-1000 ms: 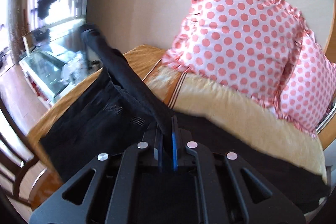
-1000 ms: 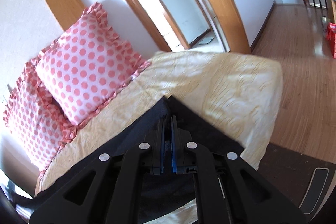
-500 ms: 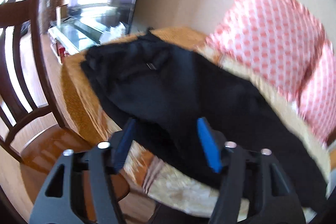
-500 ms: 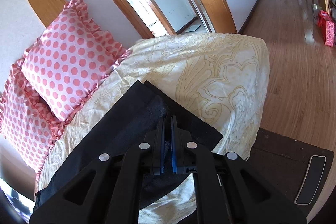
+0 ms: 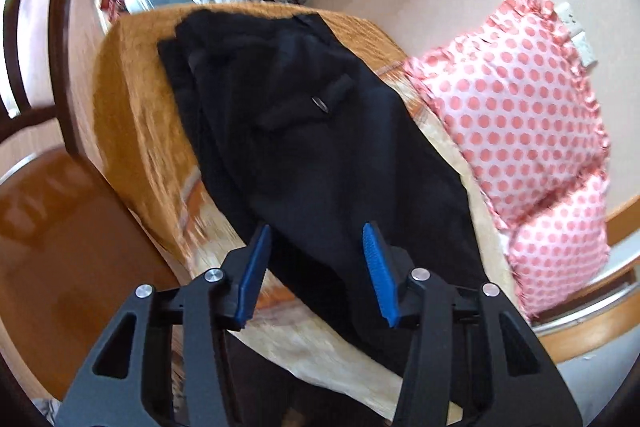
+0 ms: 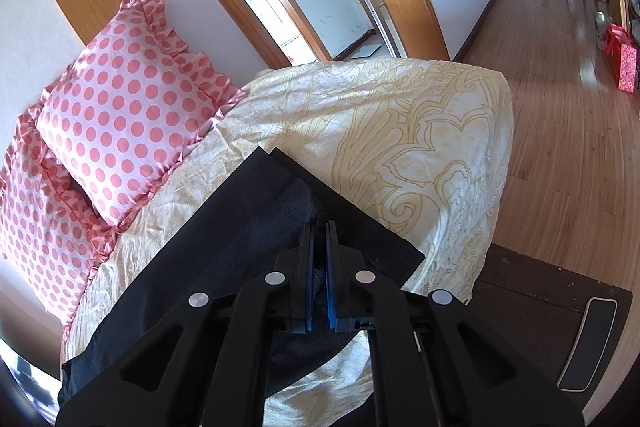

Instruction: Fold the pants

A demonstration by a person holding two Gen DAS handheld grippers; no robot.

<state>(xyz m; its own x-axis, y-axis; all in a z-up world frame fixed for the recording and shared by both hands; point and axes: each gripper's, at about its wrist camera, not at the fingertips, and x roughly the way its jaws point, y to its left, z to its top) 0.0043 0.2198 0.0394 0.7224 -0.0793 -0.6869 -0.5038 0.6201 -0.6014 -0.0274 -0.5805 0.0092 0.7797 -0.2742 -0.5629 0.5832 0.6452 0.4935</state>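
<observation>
Black pants (image 5: 304,131) lie lengthwise on a bed, waist end on the orange blanket (image 5: 132,99) at the far left. My left gripper (image 5: 316,255) is open and empty, hovering just above the pants' near edge. In the right wrist view the leg ends (image 6: 256,227) lie flat on the cream patterned bedspread (image 6: 400,131). My right gripper (image 6: 319,239) is shut on a bunched fold of the pants' hem near the bed's front edge.
Two pink polka-dot pillows (image 5: 528,99) (image 6: 124,107) lean on the wall behind the pants. A dark wooden chair (image 5: 60,67) stands left of the bed. Wood floor (image 6: 568,107) and a dark mat (image 6: 552,315) lie right of the bed.
My left gripper let go of the pants' waist, opened and pulled back; the waist now lies flat on the orange blanket. My right gripper lowered the leg ends onto the bedspread, still shut.
</observation>
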